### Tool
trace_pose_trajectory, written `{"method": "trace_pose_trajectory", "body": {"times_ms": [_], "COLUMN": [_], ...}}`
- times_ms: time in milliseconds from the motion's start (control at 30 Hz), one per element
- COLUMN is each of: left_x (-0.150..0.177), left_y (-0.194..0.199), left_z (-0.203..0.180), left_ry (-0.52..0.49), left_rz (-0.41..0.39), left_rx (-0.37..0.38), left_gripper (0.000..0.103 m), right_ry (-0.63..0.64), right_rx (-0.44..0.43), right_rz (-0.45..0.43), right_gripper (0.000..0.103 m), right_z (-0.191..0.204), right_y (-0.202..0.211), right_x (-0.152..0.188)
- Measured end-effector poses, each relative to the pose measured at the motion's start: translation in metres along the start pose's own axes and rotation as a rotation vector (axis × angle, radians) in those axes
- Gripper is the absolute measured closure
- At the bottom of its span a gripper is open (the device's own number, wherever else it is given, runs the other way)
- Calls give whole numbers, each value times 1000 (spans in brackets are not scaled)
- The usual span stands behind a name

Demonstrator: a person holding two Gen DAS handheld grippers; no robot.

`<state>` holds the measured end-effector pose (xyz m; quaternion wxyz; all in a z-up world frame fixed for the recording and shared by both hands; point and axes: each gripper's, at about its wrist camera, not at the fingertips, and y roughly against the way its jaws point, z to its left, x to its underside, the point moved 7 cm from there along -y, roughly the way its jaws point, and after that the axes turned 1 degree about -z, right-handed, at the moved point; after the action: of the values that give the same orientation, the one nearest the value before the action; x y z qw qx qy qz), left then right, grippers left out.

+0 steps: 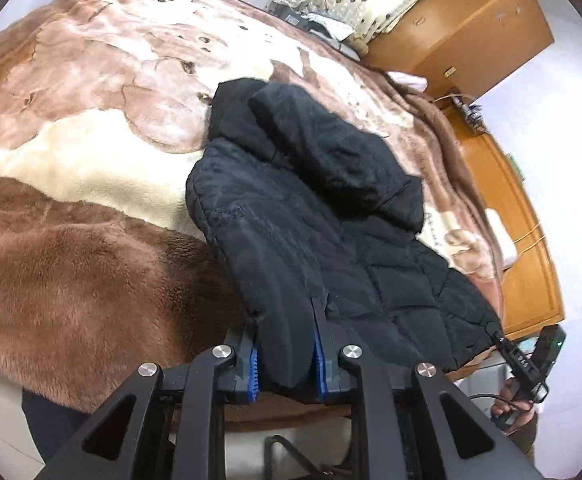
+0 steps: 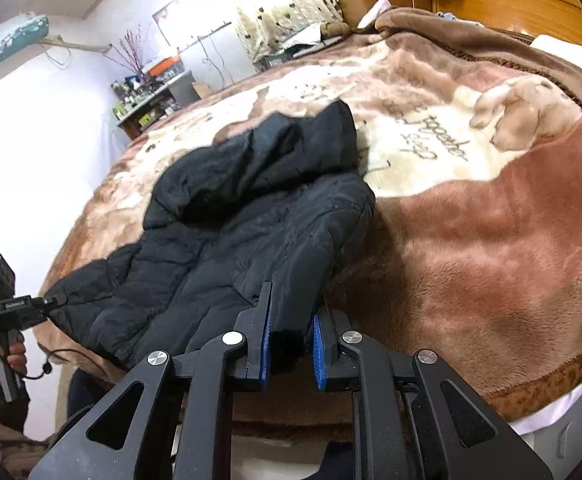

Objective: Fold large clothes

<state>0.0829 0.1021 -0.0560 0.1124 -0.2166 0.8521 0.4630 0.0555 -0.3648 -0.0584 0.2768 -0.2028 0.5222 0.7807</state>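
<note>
Black padded jacket (image 1: 307, 216): spread on the bed blanket (image 1: 71, 264), hood toward 12 o'clock. Hem corners are clamped by left gripper (image 1: 287, 354) and right gripper (image 2: 289, 346) at 6 o'clock, presumably to lift and fold.

bed ahead of me: brown and cream plush blanket (image 2: 471, 216) with puppy print | far edge: orange wooden headboard (image 2: 523, 4) | wall (image 2: 51, 92): white, brightly lit | spotted cream curtain (image 2: 283, 4) | cluttered shelf (image 2: 151, 88) by far corner | wooden cabinet (image 1: 463, 28)
</note>
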Motion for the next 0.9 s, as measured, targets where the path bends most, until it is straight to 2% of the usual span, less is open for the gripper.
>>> {"method": "trace_pose_trajectory", "body": {"times_ms": [233, 400, 500, 600, 833, 900], "left_x": [2, -13, -32, -50, -108, -125], "left_y": [27, 34, 25, 19, 4, -3], "left_z": [-20, -29, -27, -29, -28, -26], "left_ry": [17, 32, 56, 83, 145, 150], "left_rz": [-29, -50, -42, -40, -75, -84], "left_rx": [32, 77, 74, 103, 115, 98], "left_gripper": [83, 83, 83, 83, 83, 82], "right_ry": [12, 6, -13, -26, -27, -27], "right_rx": [-19, -29, -26, -34, -20, -14], "right_rz": [-54, -73, -77, -82, -103, -106], "right_gripper": [87, 87, 87, 87, 87, 87], "right_z": [10, 13, 11, 13, 20, 20], "right_y": [42, 52, 46, 38, 16, 8], "right_x": [-14, -28, -40, -57, -108, -123]}}
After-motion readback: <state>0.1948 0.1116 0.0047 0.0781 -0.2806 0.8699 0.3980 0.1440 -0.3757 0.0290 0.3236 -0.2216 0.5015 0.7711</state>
